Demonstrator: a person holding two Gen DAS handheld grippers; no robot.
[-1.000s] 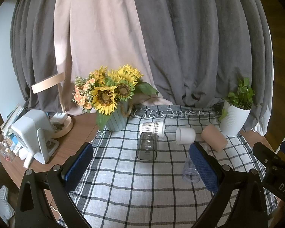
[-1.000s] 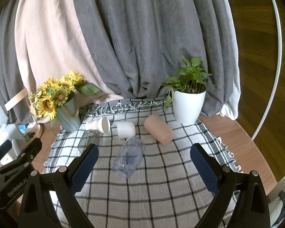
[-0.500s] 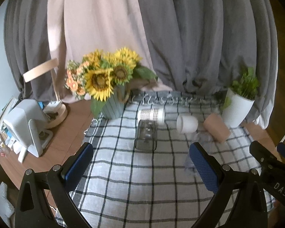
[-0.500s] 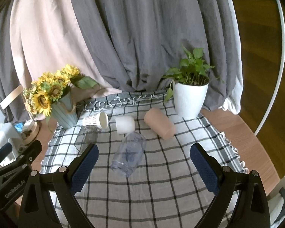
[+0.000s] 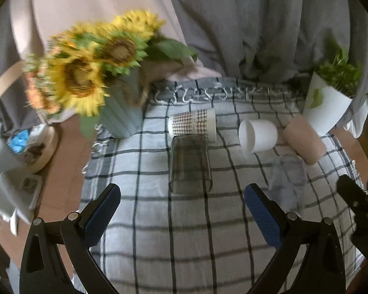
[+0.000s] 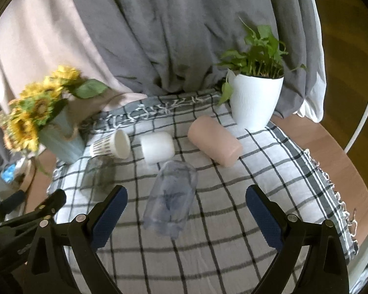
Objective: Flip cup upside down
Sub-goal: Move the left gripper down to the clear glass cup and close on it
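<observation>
Several cups lie on their sides on a checked cloth. A smoky grey glass lies straight ahead of my open, empty left gripper; it also shows in the right wrist view. A clear bluish plastic cup lies just ahead of my open, empty right gripper, between its fingers' lines. Behind are a patterned paper cup, a white cup and a pink cup.
A sunflower vase stands at the back left and a white potted plant at the back right. Curtains hang behind. A lamp base and white device sit on the wooden table left of the cloth.
Both grippers have moved forward and lower toward the cups, which look larger now. The left view is blurred from motion. The cups have not moved.
</observation>
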